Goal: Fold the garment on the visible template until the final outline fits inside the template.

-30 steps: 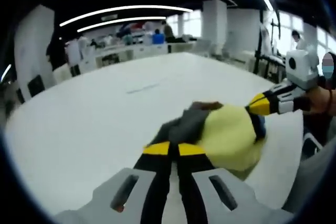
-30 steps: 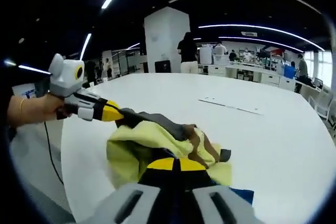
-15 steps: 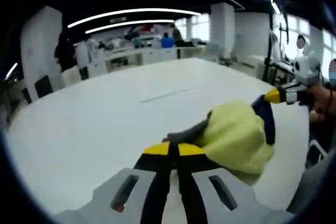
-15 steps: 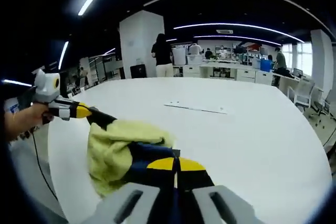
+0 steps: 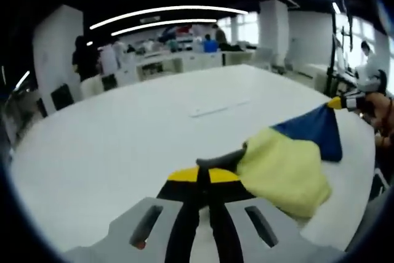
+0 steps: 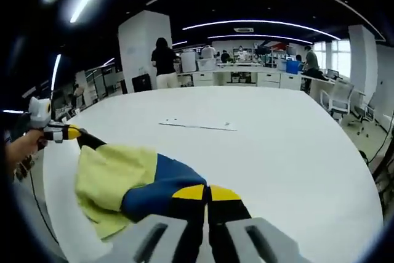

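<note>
Garment (image 5: 289, 164), yellow and blue, hangs stretched between left hand-held gripper (image 5: 205, 175) and right hand-held gripper (image 6: 206, 193), both clamped on it; spreading step, apparently; next, lay it flat on the table (image 6: 277, 152).

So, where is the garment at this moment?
The yellow and blue garment hangs stretched between the left gripper and right gripper, just above the near edge of the white table.

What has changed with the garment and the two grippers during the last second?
The two grippers have moved apart, so the garment, bunched between them before, is now pulled out wide and shows its blue part. The left gripper and the right gripper both keep their hold on it; nothing was let go. The white table is as it was.
</note>
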`<state>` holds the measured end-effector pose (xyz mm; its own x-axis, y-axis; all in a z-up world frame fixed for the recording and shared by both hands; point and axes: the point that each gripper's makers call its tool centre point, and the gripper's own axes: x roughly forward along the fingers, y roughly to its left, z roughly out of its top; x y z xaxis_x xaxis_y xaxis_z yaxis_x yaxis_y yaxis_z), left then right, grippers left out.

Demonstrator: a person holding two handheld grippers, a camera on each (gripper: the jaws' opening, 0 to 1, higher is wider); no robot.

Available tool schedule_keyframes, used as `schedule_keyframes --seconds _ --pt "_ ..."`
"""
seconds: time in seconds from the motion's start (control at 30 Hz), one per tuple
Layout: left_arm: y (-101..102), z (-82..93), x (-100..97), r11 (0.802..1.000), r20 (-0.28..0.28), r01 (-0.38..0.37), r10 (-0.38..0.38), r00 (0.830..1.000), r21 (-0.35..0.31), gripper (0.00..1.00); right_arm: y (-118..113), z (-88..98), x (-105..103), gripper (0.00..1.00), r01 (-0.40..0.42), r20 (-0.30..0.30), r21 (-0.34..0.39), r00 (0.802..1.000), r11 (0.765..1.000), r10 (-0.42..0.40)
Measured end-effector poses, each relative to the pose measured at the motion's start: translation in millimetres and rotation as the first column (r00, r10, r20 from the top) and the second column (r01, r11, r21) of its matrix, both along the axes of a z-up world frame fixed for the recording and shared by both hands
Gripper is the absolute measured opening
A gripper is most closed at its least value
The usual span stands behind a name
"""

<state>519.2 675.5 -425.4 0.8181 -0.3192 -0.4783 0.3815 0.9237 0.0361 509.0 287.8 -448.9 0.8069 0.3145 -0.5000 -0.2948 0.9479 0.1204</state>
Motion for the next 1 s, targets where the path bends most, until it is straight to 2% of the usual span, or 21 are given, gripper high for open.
schedule_keyframes --seconds 0.2,0.3,0.53,0.83,1.0 --pt "9 -14.1 11.4 1.000 -0.039 -0.011 0.012 0.999 0.019 0.00 -21 -11.6 24 0.00 0.054 -0.034 -0.004 0.998 0.999 -0.054" --pt "14 -20.0 18.6 1.000 -0.056 -0.027 0.027 0.998 -0.001 0.00 -33 -19.1 36 0.00 0.073 -0.055 -0.016 0.996 0.997 -0.074" --pt "20 -33.5 37.9 0.999 -0.088 -0.024 0.026 0.996 0.025 0.00 -53 -33.6 51 0.00 0.093 -0.088 -0.042 0.991 0.995 -0.097" --pt "29 -31.0 59.7 0.999 -0.080 -0.039 0.040 0.996 0.011 0.00 -86 -42.1 67 0.00 0.165 -0.109 -0.053 0.979 0.985 -0.170" --pt "24 -32.2 62.6 1.000 -0.080 -0.006 0.007 0.997 0.010 0.00 -88 -40.6 74 0.00 0.189 -0.110 -0.022 0.976 0.982 -0.190"
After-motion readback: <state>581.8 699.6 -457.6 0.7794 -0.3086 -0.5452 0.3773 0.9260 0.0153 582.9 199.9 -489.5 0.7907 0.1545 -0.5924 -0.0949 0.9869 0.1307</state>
